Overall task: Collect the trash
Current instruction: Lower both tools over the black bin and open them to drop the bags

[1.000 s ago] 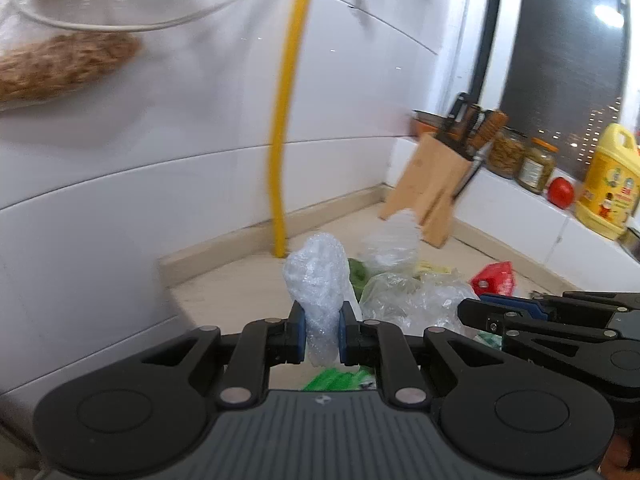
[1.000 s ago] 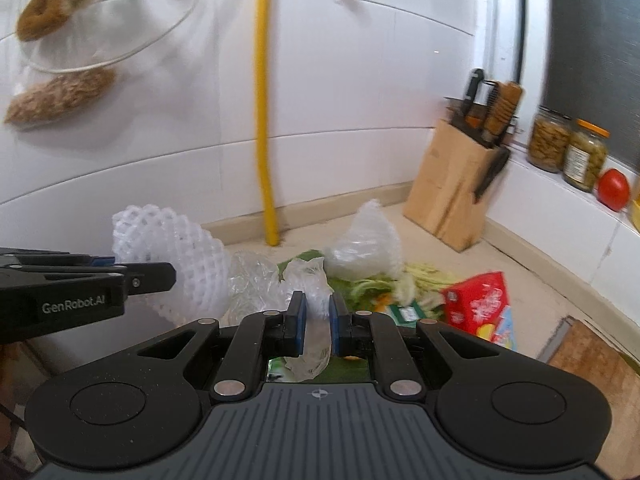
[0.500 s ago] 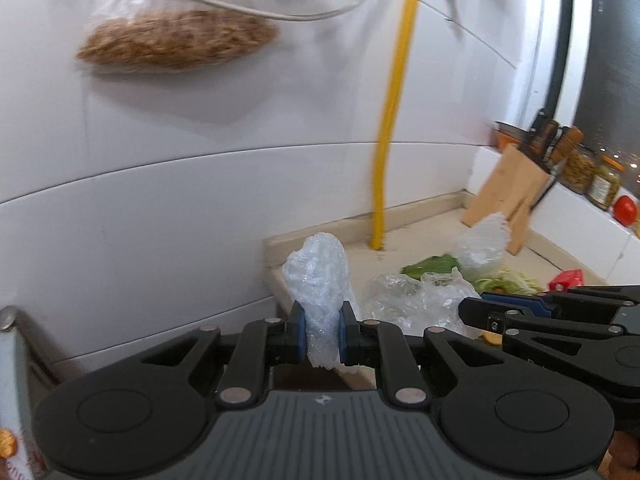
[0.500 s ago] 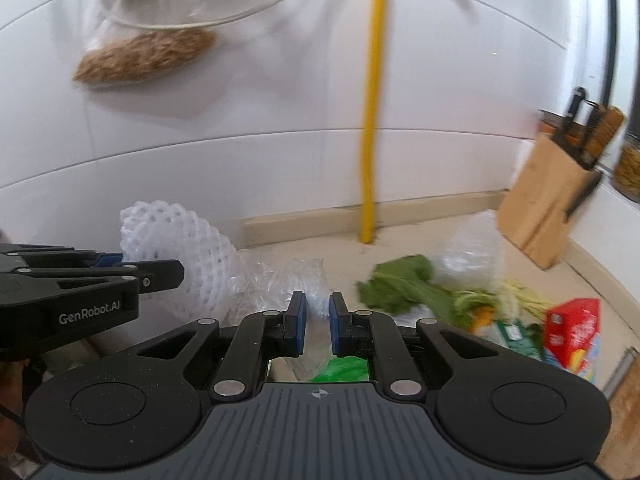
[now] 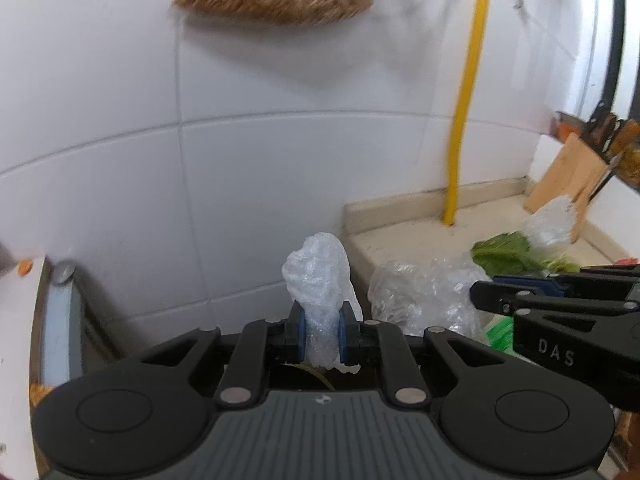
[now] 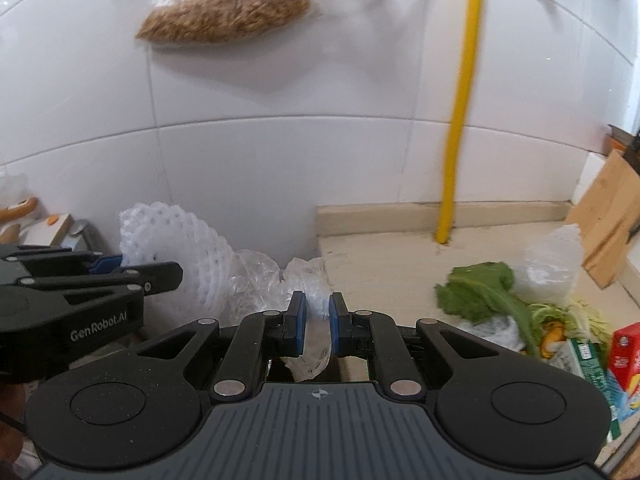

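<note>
Trash: a foam-net wad [image 5: 318, 276] is clamped in the left tool [image 5: 320, 334], and a clear plastic bag [image 6: 310, 316] is pinched in the right tool [image 6: 317, 322], both past the table's left edge [image 6: 320, 232]. Keep both grips firm until over a bin.

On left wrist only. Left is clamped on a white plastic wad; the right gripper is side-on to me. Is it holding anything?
Observer: Yes. The right gripper is shut on a clear plastic bag.
Operator: Any trash on the counter past the greens?
Observer: A red carton at the right edge, beside a green packet.
Operator: What's by my left gripper tip?
Observer: A white foam net sits just behind it. I cannot tell whether it is your white plastic wad.
</note>
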A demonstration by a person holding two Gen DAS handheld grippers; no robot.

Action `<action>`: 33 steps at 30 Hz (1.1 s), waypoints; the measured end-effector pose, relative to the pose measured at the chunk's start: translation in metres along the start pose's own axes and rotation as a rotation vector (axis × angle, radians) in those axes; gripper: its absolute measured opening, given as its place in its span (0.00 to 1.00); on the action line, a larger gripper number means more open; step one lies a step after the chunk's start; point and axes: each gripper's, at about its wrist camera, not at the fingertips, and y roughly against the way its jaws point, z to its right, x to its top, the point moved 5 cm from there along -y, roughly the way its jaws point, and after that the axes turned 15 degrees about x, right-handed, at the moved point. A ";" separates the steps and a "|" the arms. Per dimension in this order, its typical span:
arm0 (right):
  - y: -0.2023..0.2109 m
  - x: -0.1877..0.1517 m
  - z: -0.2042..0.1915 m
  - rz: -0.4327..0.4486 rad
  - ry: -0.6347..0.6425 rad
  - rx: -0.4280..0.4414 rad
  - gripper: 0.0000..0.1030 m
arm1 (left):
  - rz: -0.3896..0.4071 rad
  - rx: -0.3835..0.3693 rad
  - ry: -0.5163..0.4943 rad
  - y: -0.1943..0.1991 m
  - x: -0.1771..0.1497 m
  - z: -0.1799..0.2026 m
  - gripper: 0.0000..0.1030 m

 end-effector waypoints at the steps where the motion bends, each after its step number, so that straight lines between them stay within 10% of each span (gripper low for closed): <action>1: -0.003 -0.001 -0.002 -0.006 0.000 0.006 0.16 | -0.011 0.008 0.002 -0.003 -0.003 -0.002 0.10; 33: -0.105 -0.036 0.002 -0.204 -0.120 0.145 0.16 | -0.299 0.118 0.083 -0.091 -0.067 -0.030 0.10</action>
